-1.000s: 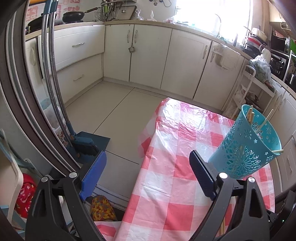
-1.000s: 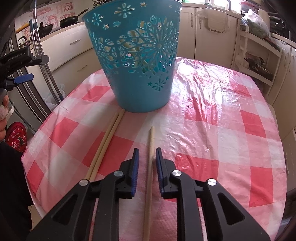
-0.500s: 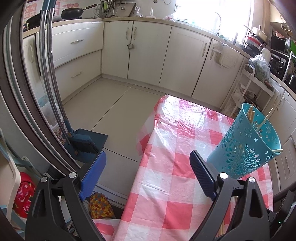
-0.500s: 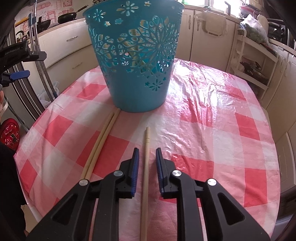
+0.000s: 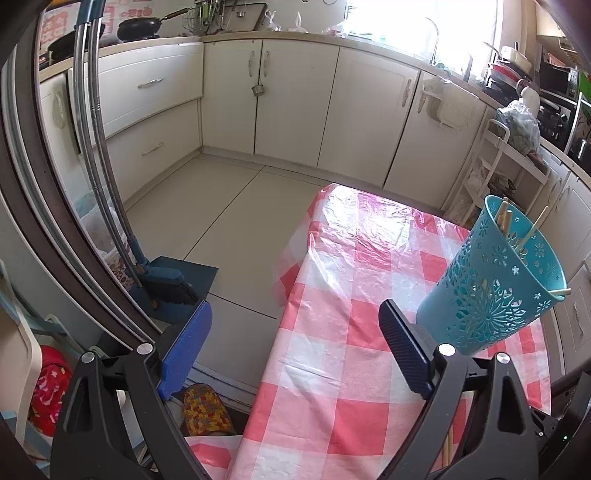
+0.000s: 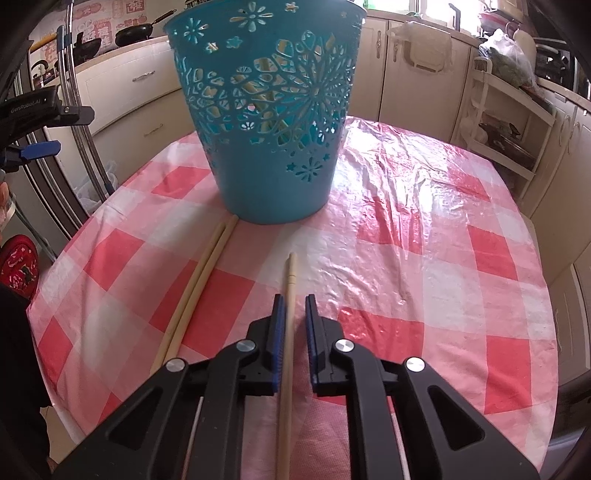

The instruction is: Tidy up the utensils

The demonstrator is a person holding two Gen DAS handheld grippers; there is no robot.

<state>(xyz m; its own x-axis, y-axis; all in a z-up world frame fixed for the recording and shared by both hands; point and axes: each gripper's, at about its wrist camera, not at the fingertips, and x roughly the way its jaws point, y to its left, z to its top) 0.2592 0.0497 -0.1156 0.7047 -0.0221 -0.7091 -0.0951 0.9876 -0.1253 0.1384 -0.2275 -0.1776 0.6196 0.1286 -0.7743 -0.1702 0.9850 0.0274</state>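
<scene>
Right tool (image 6: 293, 312): jaws closing around a single chopstick (image 6: 290, 295), right pad not touching.
Left tool (image 5: 295, 328): wide apart, empty.

Chopsticks (image 6: 195, 291) before basket (image 6: 269, 147)

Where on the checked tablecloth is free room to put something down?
Free: the wide cloth right of the blue basket and single chopstick; also the table's far end. Crowded: before the basket, where the chopstick pair lies beside the closing right gripper.

bright daylight from blown-out window (image 5: 406, 26), glare on plastic tablecloth (image 6: 399, 173), fisheye-bent edges, sharp
</scene>
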